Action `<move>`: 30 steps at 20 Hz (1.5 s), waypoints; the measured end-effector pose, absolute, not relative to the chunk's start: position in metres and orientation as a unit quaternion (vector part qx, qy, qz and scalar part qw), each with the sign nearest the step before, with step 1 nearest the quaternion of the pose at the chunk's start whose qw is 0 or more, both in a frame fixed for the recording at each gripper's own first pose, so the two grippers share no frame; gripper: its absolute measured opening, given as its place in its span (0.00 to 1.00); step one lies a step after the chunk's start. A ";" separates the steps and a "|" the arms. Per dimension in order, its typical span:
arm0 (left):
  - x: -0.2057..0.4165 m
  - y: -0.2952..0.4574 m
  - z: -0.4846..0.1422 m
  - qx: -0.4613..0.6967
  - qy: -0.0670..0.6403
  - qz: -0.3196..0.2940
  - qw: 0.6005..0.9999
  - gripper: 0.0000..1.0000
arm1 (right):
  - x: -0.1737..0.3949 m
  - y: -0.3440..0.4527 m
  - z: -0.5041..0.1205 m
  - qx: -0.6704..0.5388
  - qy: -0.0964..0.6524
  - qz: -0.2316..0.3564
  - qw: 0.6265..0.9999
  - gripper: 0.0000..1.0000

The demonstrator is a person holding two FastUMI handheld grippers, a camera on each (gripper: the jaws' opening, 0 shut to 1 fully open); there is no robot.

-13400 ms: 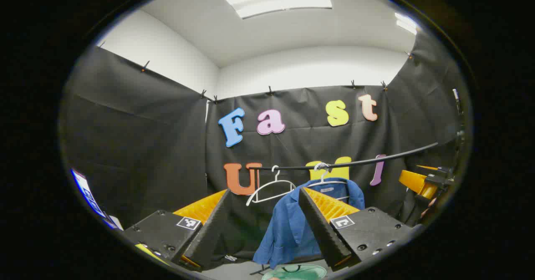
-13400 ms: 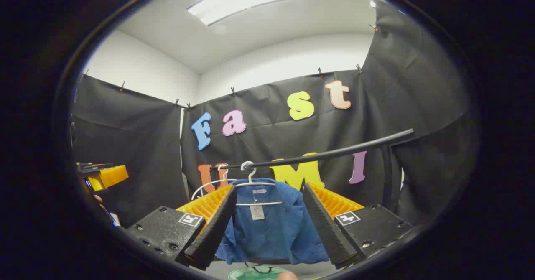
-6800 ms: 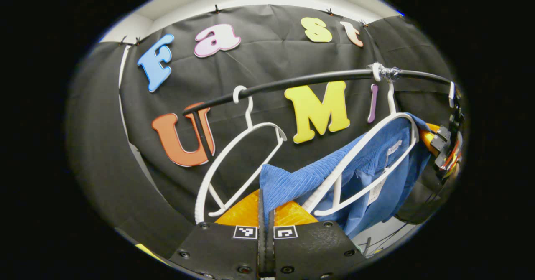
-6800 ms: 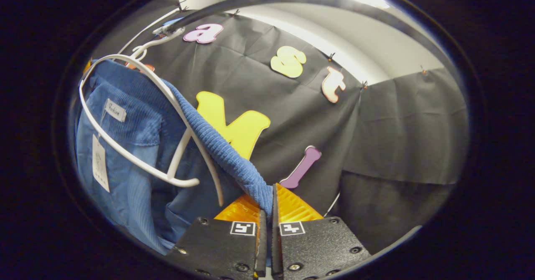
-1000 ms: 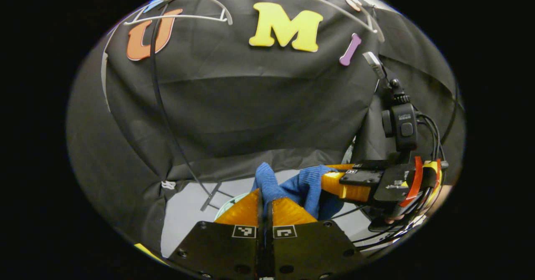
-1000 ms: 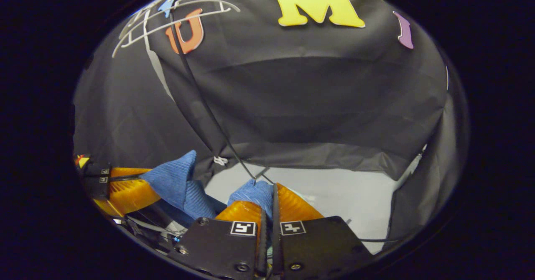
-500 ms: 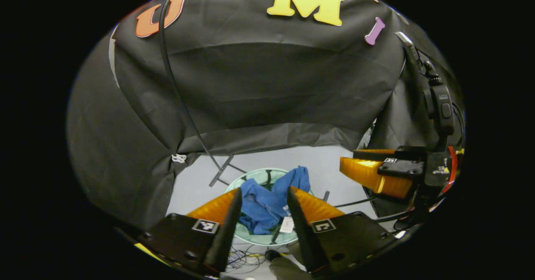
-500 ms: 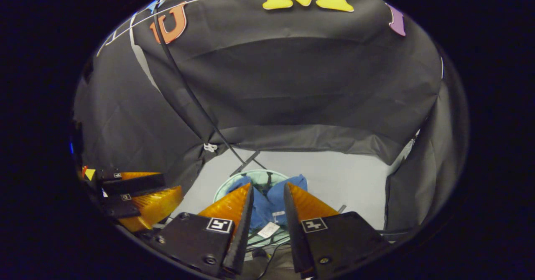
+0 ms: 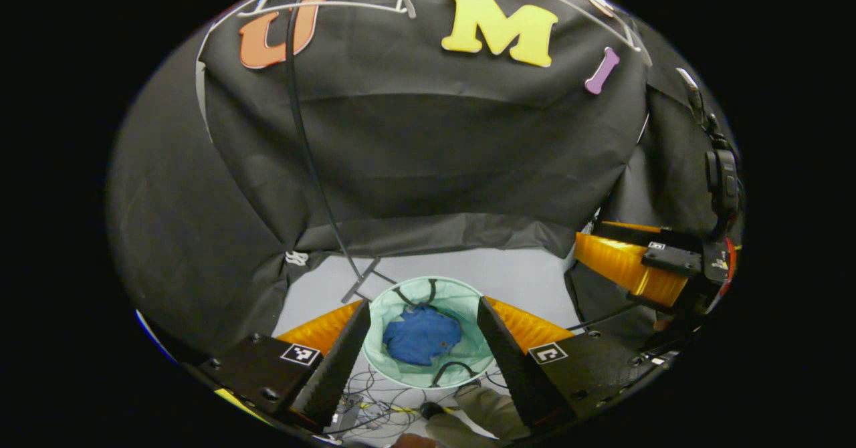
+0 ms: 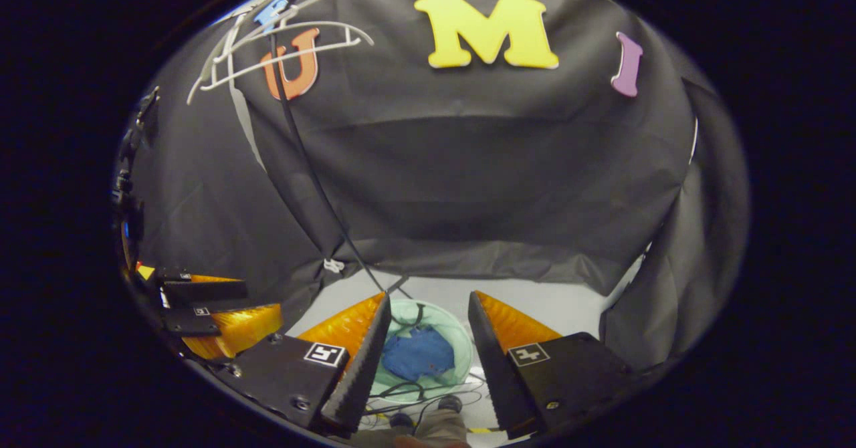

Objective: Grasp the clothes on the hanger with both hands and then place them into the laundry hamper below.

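Crumpled blue corduroy shirt [image 9: 421,335] sits inside the round pale-green mesh hamper [image 9: 391,301]; left gripper [image 9: 422,341] and right gripper [image 10: 422,338] hang above, fingers spread wide, empty, job looks done.

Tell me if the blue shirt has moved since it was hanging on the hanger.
Yes. The blue shirt has come down off the white hanger by the rail and now lies bunched inside the green hamper on the floor.

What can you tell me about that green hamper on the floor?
The hamper is a round, pale green bin, seemingly of thin soft fabric, with dark loop handles on its rim. It stands upright and open on the grey floor beneath both grippers. A crumpled blue garment lies inside. Cables trail beside it.
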State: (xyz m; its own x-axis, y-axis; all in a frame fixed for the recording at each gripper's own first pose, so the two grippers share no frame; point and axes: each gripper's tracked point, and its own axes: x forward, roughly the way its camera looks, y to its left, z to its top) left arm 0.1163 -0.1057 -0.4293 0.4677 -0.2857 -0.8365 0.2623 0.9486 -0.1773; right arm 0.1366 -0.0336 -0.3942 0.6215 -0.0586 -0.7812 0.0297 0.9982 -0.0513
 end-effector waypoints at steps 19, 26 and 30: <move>0.069 -0.047 -0.107 -0.010 0.145 -0.147 0.979 1.00 | 0.033 -0.024 -0.068 -0.066 0.124 -0.100 0.985 0.95; 0.031 -0.064 -0.041 -0.008 0.064 -0.103 0.993 1.00 | -0.004 -0.059 -0.010 -0.069 0.062 -0.084 0.992 0.99; -0.005 -0.083 -0.017 -0.023 0.024 -0.064 0.997 1.00 | -0.032 -0.092 0.005 -0.083 0.061 -0.064 0.993 0.99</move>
State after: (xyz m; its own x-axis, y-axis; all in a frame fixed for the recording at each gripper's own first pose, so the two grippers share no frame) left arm -0.0052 -0.0830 -0.0170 0.9907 -0.1286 -0.0449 0.1264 0.9908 -0.0492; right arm -0.0320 -0.0924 0.0047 0.9842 -0.1380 -0.1107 0.1176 0.9778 -0.1736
